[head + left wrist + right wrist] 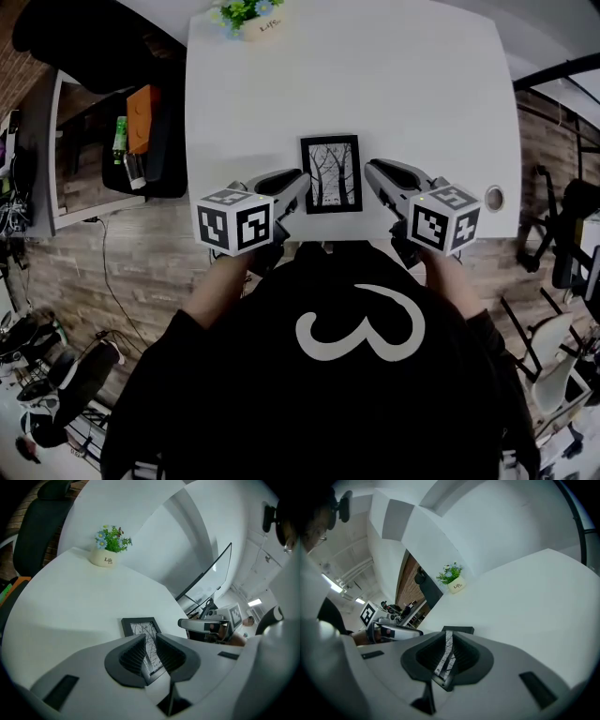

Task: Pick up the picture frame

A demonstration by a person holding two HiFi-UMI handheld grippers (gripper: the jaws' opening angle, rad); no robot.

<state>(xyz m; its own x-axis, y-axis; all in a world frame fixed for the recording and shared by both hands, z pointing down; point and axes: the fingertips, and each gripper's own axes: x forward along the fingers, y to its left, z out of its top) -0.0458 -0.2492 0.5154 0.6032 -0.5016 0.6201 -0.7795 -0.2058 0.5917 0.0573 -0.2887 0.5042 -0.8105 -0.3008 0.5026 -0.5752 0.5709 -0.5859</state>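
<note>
Black rectangular picture frame with tree print (330, 174) is at the near part of the white table (422, 84); lifted or not, can't tell. Left gripper (296, 187) is clamped on its left edge and right gripper (375, 176) on its right edge. Raise both together, level, with a firm grip. An uneven lift would likely twist the frame loose.

frame (140, 627) partly hidden, flower pot (247, 22) cropped

Your picture frame (330, 174) has a black border around a black-and-white bare-tree print, on a plain white counter (412, 94). At 12 o'clock, a cream pot (104, 559) carries green leaves (114, 542) and pale blue flowers (101, 539).
</note>
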